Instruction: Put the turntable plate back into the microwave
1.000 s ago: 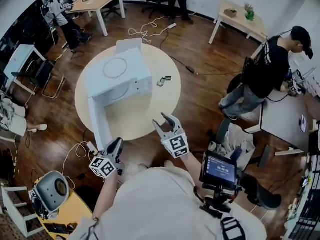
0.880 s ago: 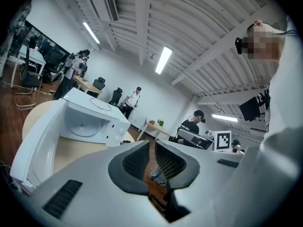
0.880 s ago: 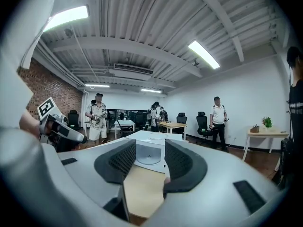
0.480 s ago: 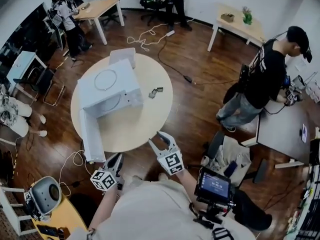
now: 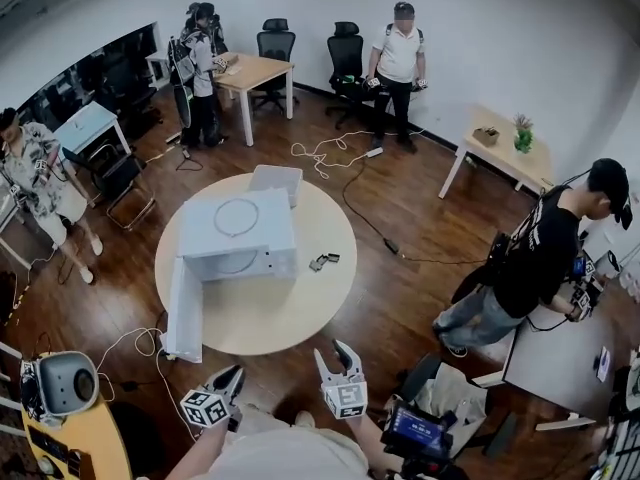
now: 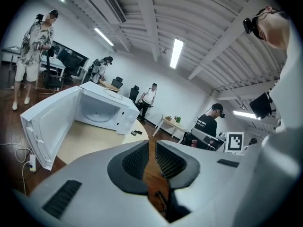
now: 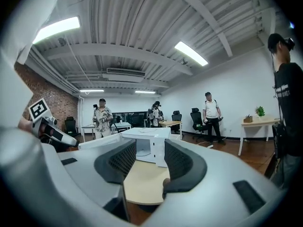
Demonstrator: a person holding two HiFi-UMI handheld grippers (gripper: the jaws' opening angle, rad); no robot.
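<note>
The white microwave (image 5: pixel 240 238) stands on the round table (image 5: pixel 270 318), its door (image 5: pixel 182 308) swung open to the left. A thin clear round disc (image 5: pixel 237 216) lies on its top. In the left gripper view a round plate-like shape (image 6: pixel 97 114) shows on the cavity floor; I cannot tell which is the turntable plate. My left gripper (image 5: pixel 232 373) hangs off the table's near edge, its jaws together but for a slit and holding nothing. My right gripper (image 5: pixel 335 353), beside it, stands open and empty, pointing at the microwave (image 7: pixel 147 143).
Two small dark objects (image 5: pixel 323 261) lie on the table right of the microwave, a white box (image 5: pixel 275 180) behind it. A cable (image 5: pixel 330 153) runs over the wood floor. People stand at the back (image 5: pixel 400 53), left and right (image 5: pixel 545 258). A screen (image 5: pixel 415 430) sits by my right side.
The view has pulled back and tilted up, so the table now lies farther off. Both grippers have dropped lower and away from the table edge. Their jaws stand as before.
</note>
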